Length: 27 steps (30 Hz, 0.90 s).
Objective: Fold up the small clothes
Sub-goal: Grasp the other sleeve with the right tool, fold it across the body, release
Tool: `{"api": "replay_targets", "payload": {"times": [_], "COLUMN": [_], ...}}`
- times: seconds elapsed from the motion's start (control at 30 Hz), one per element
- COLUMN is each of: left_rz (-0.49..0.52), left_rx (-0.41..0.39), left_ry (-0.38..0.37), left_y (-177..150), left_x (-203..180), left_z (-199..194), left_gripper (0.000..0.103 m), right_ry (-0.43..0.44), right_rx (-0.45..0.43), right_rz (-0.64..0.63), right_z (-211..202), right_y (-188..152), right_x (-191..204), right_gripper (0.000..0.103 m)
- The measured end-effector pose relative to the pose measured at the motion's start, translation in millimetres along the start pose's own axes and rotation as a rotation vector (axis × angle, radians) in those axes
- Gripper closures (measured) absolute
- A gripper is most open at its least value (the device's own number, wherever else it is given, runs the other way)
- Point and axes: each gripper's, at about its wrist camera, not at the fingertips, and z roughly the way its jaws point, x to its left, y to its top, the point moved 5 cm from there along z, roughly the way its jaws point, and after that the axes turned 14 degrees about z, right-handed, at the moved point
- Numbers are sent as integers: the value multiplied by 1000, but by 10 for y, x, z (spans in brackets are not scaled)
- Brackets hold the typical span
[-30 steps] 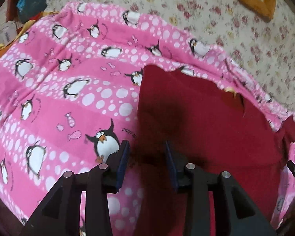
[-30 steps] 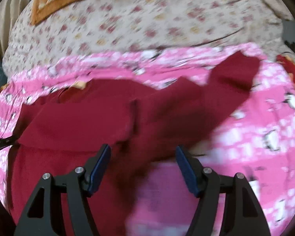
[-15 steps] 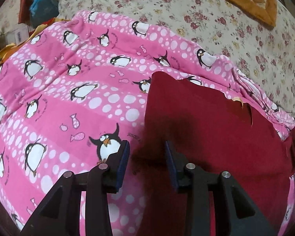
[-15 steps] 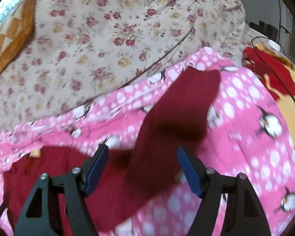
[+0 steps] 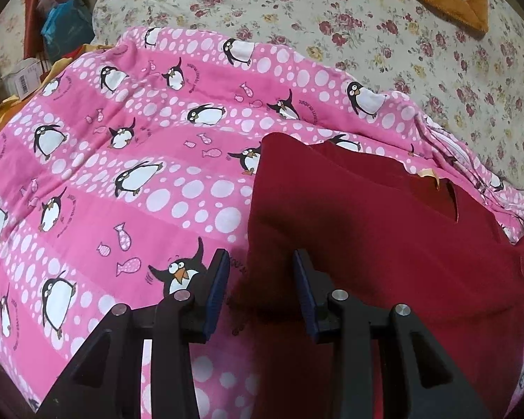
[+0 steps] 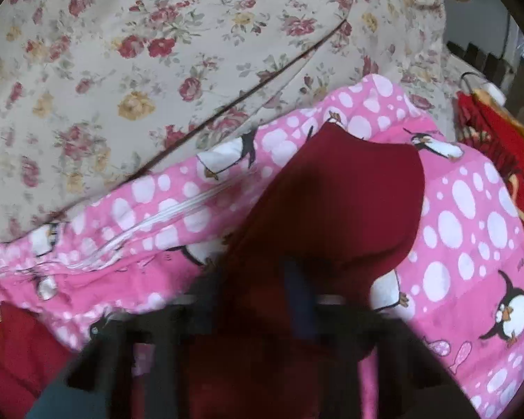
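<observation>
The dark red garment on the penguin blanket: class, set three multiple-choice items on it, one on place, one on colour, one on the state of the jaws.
1. Where does the dark red garment lie?
A. on the pink penguin blanket
B. on the orange cushion
C. on bare floor

2. What colour are the pads on the left gripper?
A. yellow
B. blue
C. white

3. How do the right gripper jaws stand?
A. wide open over the floral cover
B. open with nothing near them
C. closed on the garment's sleeve

Answers:
1 A, since pink penguin print shows around the garment in both views.
2 B, since both pads in the left wrist view are dark blue.
3 C, since the blurred jaws in the right wrist view meet with red sleeve fabric around them.
</observation>
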Motion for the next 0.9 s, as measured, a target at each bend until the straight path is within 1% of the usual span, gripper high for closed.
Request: {"api": "replay_targets", "payload": {"times": [0.03,0.07,0.17,0.2,0.23,0.27,0.3,0.37,0.43,0.47,0.5,0.53,0.57,0.6,0.63,0.67,0.7,0.73,0.8,0.83,0.9], "left_rz": [0,-5,-37,-50,-64,-81,-98,-125,-152,-165,-172,-180,-191,-200,-209,-218,-222,-223,-215,-201,-166], "left_rx": [0,-2,-14,-20,-26,-34,-47,-76,-99,-108,-113,-114,-109,-104,-101,-98,-95,-93,-86,-82,-88], "left_ry": [-1,-6,-15,-18,-20,-24,-33,-63,-93,-93,-86,-78,-76,-81,-90,-94,-94,-95,-104,-113,-132], "left_y": [3,5,19,23,27,34,44,62,79,78,74,63,46,36,26,17,17,16,28,45,78], "left_x": [-1,6,76,103,131,161,191,233,272,303,323,348,382,405,430,457,470,474,441,396,293], "left_z": [1,-5,-40,-53,-68,-85,-109,-162,-206,-227,-240,-250,-252,-251,-253,-254,-249,-244,-220,-204,-195], "left_gripper": [86,86,86,86,86,86,86,86,86,86,86,86,86,86,86,86,86,86,85,84,81], "right_ry": [46,69,215,248,298,338,378,461,510,512,495,452,402,363,311,264,226,172,110,65,28], "right_rx": [15,16,-1,-10,-20,-21,-20,-23,-30,-43,-59,-85,-114,-131,-141,-139,-136,-114,-78,-45,-18], "right_rz": [20,30,62,58,38,21,0,-76,-153,-207,-245,-281,-302,-306,-294,-271,-249,-219,-186,-162,-124], "right_z": [-71,-123,-499,-617,-817,-942,-1074,-1392,-1638,-1759,-1830,-1853,-1819,-1775,-1670,-1540,-1420,-1210,-922,-705,-458], "right_y": [5,10,22,17,-11,-37,-76,-195,-289,-377,-434,-477,-489,-503,-486,-445,-392,-345,-287,-252,-217], "right_x": [-35,-53,-71,-55,0,59,132,369,583,737,812,891,932,935,909,858,811,729,572,502,426], "right_gripper": [100,100,100,100,100,103,103,103,103,103,103,103,96,80,67,45,41,41,41,41,41]}}
